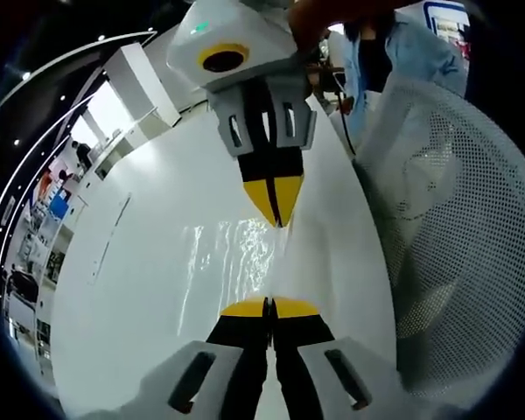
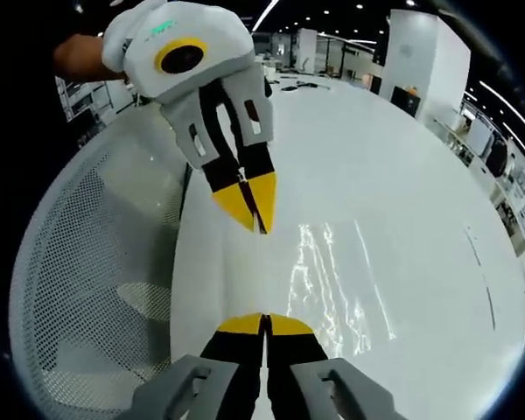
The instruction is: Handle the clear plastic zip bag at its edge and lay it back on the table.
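Large open-plan hall, office or lab type: long glossy white table (image 2: 402, 175), white mesh chair back (image 1: 459, 219), ceiling strip lights (image 2: 264, 13), white pillar (image 2: 424, 61), distant cluttered desks (image 2: 311, 83).

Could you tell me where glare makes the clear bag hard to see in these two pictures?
Left gripper view: bright wrinkled highlights mark the zip bag between the left gripper and right gripper; its outline fades into the white table. Right gripper view: similar streaky glare on the bag.
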`<state>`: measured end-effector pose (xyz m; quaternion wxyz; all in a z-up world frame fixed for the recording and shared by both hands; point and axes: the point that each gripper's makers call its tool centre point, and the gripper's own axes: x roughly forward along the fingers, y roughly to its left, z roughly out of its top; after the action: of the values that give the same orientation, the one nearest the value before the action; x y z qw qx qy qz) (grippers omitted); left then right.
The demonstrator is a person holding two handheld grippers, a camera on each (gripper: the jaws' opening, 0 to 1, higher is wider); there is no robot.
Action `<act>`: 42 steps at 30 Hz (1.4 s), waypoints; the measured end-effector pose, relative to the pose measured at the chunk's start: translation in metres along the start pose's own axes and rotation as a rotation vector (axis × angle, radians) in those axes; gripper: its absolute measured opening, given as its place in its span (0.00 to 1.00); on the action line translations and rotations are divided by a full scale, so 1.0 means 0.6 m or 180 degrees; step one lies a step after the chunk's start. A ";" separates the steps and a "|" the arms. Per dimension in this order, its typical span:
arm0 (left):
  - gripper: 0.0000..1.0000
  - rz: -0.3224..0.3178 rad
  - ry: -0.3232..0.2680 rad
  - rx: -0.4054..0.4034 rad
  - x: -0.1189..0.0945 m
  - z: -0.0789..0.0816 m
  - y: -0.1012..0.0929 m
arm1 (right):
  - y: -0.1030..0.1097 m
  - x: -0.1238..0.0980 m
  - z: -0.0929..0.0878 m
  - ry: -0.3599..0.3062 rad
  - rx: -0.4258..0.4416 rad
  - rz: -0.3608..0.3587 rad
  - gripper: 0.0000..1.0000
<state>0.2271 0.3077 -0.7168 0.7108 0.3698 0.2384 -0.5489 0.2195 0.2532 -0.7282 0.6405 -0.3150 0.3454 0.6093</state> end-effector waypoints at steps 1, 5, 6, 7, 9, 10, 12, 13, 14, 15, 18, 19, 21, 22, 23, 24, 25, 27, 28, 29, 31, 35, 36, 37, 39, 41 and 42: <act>0.00 0.0010 0.0000 -0.0005 -0.001 0.000 0.001 | -0.001 0.000 0.000 0.0005 -0.0009 -0.0006 0.00; 0.02 -0.0004 -0.0007 -0.0021 0.000 -0.003 0.000 | 0.000 0.001 0.002 0.0024 0.0001 -0.0012 0.00; 0.04 -0.0001 -0.0014 -0.0026 -0.001 -0.001 0.000 | 0.000 0.001 0.003 0.0028 0.0007 -0.0014 0.00; 0.04 0.0002 -0.0026 -0.0036 -0.003 0.002 0.000 | 0.000 0.001 0.003 0.0030 0.0009 -0.0016 0.00; 0.06 0.0000 -0.0051 -0.0057 -0.004 0.003 0.001 | -0.002 0.003 0.002 0.0034 0.0011 -0.0026 0.00; 0.07 -0.0003 -0.0056 -0.0063 -0.004 0.006 0.001 | -0.003 0.003 0.002 0.0039 0.0015 -0.0030 0.00; 0.10 -0.0002 -0.0069 -0.0068 -0.005 0.009 0.000 | -0.006 0.004 0.001 0.0050 0.0016 -0.0046 0.00; 0.11 -0.0012 -0.0084 -0.0081 -0.005 0.011 0.000 | -0.005 0.004 0.002 0.0055 0.0019 -0.0050 0.00; 0.11 -0.0010 -0.0115 -0.0083 -0.007 0.018 -0.001 | -0.004 0.004 0.002 0.0060 0.0027 -0.0050 0.00; 0.11 -0.0006 -0.0132 -0.0066 -0.008 0.022 -0.001 | -0.004 0.004 0.003 0.0062 0.0029 -0.0052 0.00; 0.12 -0.0019 -0.0211 -0.0009 -0.010 0.035 -0.002 | -0.007 0.006 0.002 0.0078 0.0052 -0.0062 0.00; 0.12 -0.0026 -0.0247 -0.0004 -0.011 0.041 -0.002 | -0.008 0.006 0.001 0.0082 0.0057 -0.0067 0.00; 0.12 -0.0046 -0.0291 0.0004 -0.012 0.048 -0.004 | -0.011 0.007 0.001 0.0086 0.0063 -0.0077 0.00; 0.11 -0.0057 -0.0307 0.0031 -0.012 0.053 -0.005 | -0.013 0.009 0.001 0.0087 0.0068 -0.0076 0.00; 0.11 -0.0062 -0.0317 0.0054 -0.012 0.057 -0.006 | -0.014 0.009 0.002 0.0086 0.0069 -0.0080 0.00; 0.10 -0.0080 -0.0323 0.0078 -0.010 0.057 -0.007 | -0.015 0.009 0.003 0.0082 0.0067 -0.0090 0.00; 0.10 -0.0096 -0.0321 0.0086 -0.009 0.057 -0.008 | -0.016 0.008 0.005 0.0080 0.0064 -0.0094 0.00; 0.09 -0.0119 -0.0307 0.0131 -0.006 0.060 -0.013 | -0.016 0.007 0.008 0.0065 0.0056 -0.0101 0.00; 0.09 -0.0126 -0.0297 0.0143 -0.005 0.060 -0.014 | -0.017 0.006 0.010 0.0058 0.0048 -0.0115 0.00; 0.09 -0.0138 -0.0292 0.0151 -0.003 0.059 -0.016 | -0.018 0.007 0.010 0.0056 0.0050 -0.0119 0.00; 0.08 -0.0149 -0.0270 0.0176 -0.001 0.058 -0.019 | -0.022 0.007 0.013 0.0040 0.0030 -0.0139 0.00; 0.08 -0.0157 -0.0220 0.0219 0.004 0.053 -0.019 | -0.024 0.003 0.019 0.0011 -0.0004 -0.0162 0.00; 0.08 -0.0149 -0.0214 0.0223 0.005 0.052 -0.018 | -0.025 0.003 0.020 0.0005 -0.0009 -0.0167 0.00; 0.08 -0.0140 -0.0208 0.0222 0.005 0.052 -0.016 | -0.025 0.002 0.021 -0.0003 -0.0015 -0.0168 0.00; 0.07 -0.0128 -0.0198 0.0247 0.003 0.059 -0.018 | -0.026 0.000 0.024 -0.0015 -0.0038 -0.0175 0.00; 0.06 -0.0118 -0.0182 0.0271 0.006 0.057 -0.016 | -0.027 -0.002 0.026 -0.0020 -0.0047 -0.0181 0.00; 0.06 -0.0113 -0.0170 0.0280 0.007 0.055 -0.014 | -0.029 -0.002 0.028 -0.0029 -0.0061 -0.0189 0.00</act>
<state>0.2180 0.2782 -0.7021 0.6901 0.3816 0.2014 -0.5810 0.2375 0.2651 -0.7181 0.6568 -0.3285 0.3272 0.5947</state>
